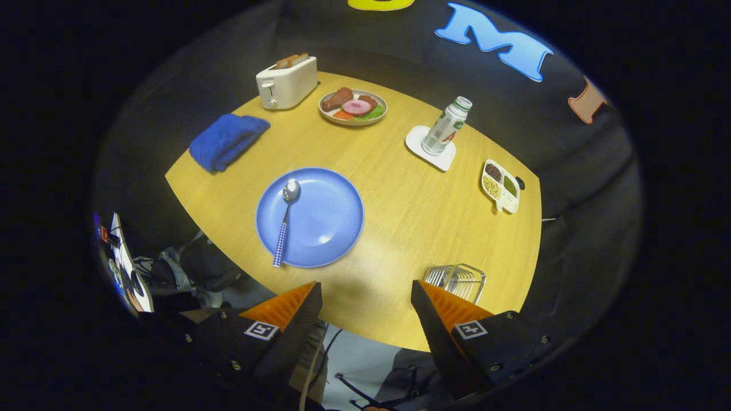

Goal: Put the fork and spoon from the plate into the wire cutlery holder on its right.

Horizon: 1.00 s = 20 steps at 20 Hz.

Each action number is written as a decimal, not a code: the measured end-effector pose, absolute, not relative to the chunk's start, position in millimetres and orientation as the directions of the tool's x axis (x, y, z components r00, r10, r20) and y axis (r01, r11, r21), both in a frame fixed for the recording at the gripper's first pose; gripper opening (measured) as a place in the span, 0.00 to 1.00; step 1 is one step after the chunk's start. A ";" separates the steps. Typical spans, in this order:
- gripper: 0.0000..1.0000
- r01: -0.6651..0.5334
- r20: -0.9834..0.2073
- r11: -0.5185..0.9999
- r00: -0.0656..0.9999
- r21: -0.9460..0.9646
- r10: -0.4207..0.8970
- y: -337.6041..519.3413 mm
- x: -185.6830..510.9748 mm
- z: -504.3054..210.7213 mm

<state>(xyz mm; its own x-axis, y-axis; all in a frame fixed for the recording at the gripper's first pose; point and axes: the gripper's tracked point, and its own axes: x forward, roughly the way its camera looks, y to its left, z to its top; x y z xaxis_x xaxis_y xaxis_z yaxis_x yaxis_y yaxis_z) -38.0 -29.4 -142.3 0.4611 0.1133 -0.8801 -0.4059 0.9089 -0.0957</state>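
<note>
The gripper [365,299] hangs above the table edge, fingers spread apart and empty. The spoon [285,220] lies on the blue plate [331,228] at 11 o'clock; the wire cutlery holder [457,281] sits at 2 o'clock. No fork is discernible. Risk: the thin handle, flat on glazed surface, may slip during pinching.

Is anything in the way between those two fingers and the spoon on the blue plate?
Nothing visible. The gripper is open, with bare table between its fingers and the blue plate. The spoon lies just beyond them, and the wire cutlery holder sits off to the plate's right, clear of that path.
</note>
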 end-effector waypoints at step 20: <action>0.96 -0.392 -0.912 0.920 0.369 0.023 0.180 71.0 -41.5 -204.9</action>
<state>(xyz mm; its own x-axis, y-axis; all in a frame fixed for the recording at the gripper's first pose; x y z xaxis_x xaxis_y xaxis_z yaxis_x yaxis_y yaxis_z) -41.5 71.0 -204.9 0.3689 0.1800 -0.9119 -0.3917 0.9198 0.0231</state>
